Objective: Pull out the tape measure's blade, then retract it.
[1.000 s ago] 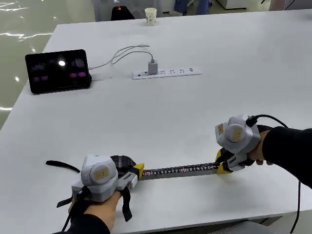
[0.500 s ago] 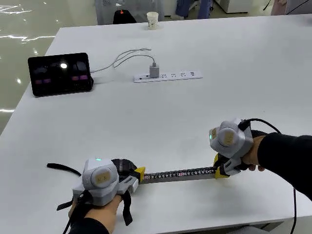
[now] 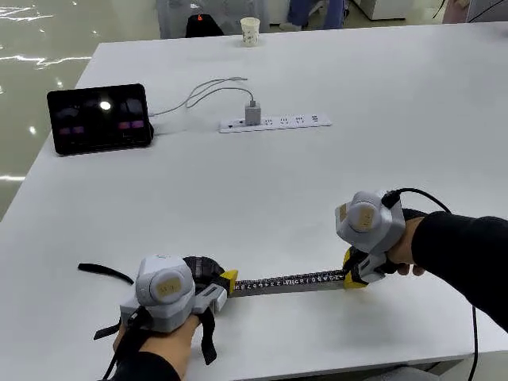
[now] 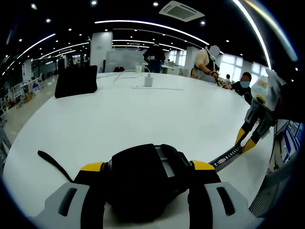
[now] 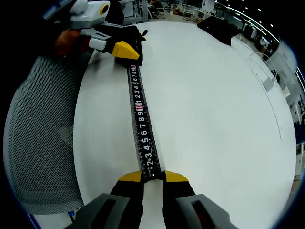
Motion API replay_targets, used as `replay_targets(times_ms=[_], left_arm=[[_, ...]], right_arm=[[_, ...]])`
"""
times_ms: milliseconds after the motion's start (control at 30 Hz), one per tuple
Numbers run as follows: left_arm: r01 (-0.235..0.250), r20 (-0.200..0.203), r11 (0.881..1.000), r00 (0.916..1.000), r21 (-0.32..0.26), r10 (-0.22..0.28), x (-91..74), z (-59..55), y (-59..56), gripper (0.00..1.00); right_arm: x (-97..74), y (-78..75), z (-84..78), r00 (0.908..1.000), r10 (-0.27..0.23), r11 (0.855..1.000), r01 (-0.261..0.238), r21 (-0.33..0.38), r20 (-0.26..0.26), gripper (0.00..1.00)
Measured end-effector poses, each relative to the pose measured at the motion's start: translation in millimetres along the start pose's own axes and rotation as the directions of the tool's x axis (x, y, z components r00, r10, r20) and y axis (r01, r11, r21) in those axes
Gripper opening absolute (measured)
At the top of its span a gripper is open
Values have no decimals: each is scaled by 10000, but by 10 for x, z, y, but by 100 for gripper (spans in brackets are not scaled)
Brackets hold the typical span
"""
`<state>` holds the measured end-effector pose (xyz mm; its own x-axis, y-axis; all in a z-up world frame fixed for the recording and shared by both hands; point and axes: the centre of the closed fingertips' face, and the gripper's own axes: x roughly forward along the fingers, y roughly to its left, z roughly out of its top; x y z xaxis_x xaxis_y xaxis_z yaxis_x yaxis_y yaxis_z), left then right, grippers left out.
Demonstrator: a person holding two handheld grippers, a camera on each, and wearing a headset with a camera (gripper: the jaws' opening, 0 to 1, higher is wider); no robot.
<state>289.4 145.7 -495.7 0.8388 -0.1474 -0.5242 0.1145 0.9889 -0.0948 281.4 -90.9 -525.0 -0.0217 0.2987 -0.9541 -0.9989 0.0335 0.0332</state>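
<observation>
Tape measure (image 3: 203, 268) lies at the lower left of the head view, on the white table (image 3: 333, 175), and its blade (image 3: 290, 280) runs from it toward the lower right. I judge that the first half of the task is done or almost done, because a good length of blade is out of the case. The second half is left, because the blade is not back inside. The left gripper (image 3: 217, 287) pinches the black case between its two yellow-tipped jaws, and in the left gripper view the case sits tightly between them. The right gripper (image 3: 350, 278) has its jaws pressed together on the free end of the blade; in the right gripper view the yellow tips meet over the blade's end, at the bottom centre of the frame. The blade is dark with white numbers and some red marks. It looks straight and lies flat, low over the table, without a kink. A black strap (image 3: 103, 271) lies on the table at the left of the case.
</observation>
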Motion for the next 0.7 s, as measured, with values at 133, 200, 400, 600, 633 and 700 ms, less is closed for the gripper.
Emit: replay_targets(times_ms=[133,200,400,600,633,700], left_arm=[[1,-2,10000,10000,3,-1,-3,-2,-4,66],[3,0,10000,10000,7,-3,-5,-2,-6,66],[5,-1,10000,10000,20,-5,-9,-6,-10,66],[5,-7,10000,10000,26,-5,-14,-9,-14,66],[6,-7,10000,10000,28,-5,-13,-10,-14,66],[10,-9,10000,10000,27,-10,-12,-11,-14,66]], right_arm=[[2,-6,13,9999,-10,10000,10,-9,-135,11],[4,-6,18,9999,-8,10000,8,15,-138,11],[19,-3,43,9998,-68,9999,70,102,-183,11],[30,9,59,9982,-121,9999,114,-124,-585,11],[30,7,59,9981,-118,9998,110,-139,-609,11],[30,-1,56,9981,-104,9999,96,-140,-614,11]])
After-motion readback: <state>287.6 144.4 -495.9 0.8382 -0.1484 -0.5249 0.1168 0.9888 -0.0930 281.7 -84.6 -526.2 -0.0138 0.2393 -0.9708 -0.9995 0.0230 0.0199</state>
